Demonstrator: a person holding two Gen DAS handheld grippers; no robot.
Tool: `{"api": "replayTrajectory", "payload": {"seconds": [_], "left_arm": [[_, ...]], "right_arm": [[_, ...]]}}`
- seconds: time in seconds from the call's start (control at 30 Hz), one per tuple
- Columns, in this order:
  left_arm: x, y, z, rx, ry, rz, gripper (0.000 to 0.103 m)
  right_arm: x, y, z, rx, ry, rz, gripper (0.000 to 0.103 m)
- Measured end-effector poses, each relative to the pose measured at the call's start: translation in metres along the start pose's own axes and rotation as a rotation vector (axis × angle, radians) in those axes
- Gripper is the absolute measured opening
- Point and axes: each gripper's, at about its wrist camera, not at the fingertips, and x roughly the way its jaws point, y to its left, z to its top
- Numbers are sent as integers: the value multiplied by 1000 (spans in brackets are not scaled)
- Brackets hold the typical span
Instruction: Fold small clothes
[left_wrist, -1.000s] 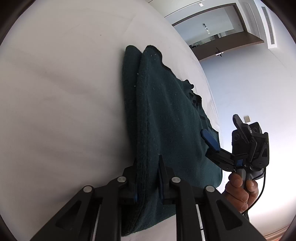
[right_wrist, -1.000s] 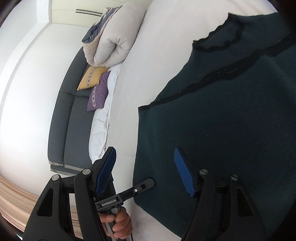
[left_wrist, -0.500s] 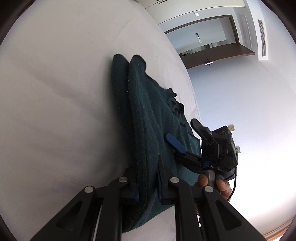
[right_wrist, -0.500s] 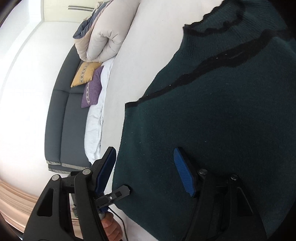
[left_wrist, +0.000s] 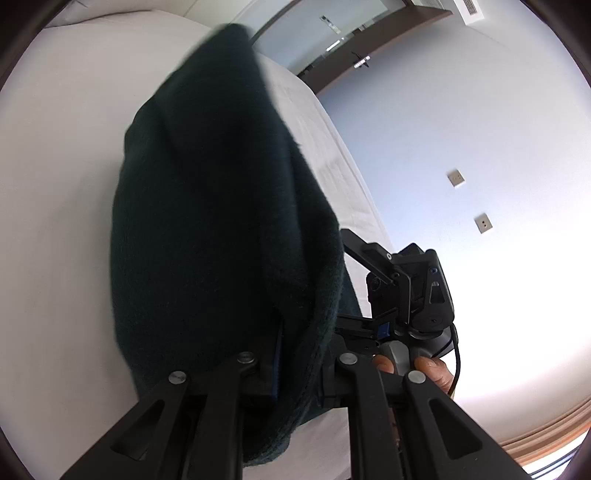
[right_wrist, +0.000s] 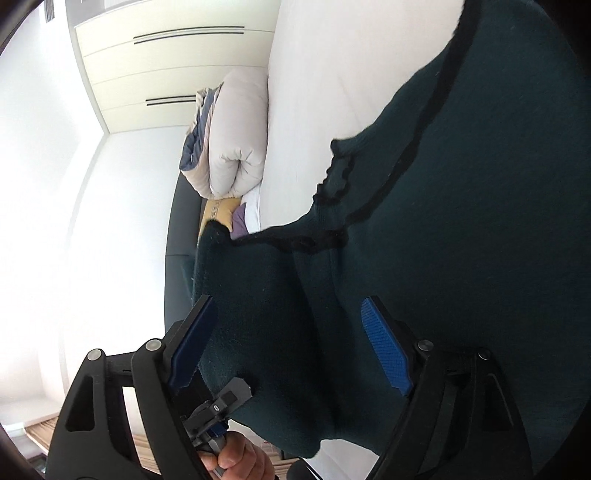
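White bedding (left_wrist: 55, 221) fills the left wrist view, where the left gripper (left_wrist: 295, 354) pinches a raised fold of the dark green garment (left_wrist: 207, 221). Seen from the right wrist, the right gripper (right_wrist: 291, 347) gapes wide around the same cloth, lifted off the bed.

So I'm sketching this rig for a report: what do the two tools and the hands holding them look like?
Both tools are matte black plastic frames with silver screws. The right tool has ribbed blue pads; the left tool shows a blue pad edge. A black cable trails from the right handle. Both hands are bare, no sleeves visible.
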Motion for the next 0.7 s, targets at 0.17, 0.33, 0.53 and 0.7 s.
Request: {"api": "replayTrajectory", "payload": {"seconds": [0.17, 0.33, 0.53, 0.7], "left_arm": [[48, -19, -22, -14, 97, -109, 45], [-11, 0, -44, 51, 28, -106, 68], [-76, 76, -83, 91, 6, 6, 68], [-87, 135, -103, -20, -30, -39, 68]], "right_arm": [[-39, -17, 13, 54, -27, 29, 80], [-39, -18, 17, 41, -6, 12, 80], [-16, 8, 14, -93, 28, -217, 71], [-7, 24, 13, -187, 37, -481, 17]]}}
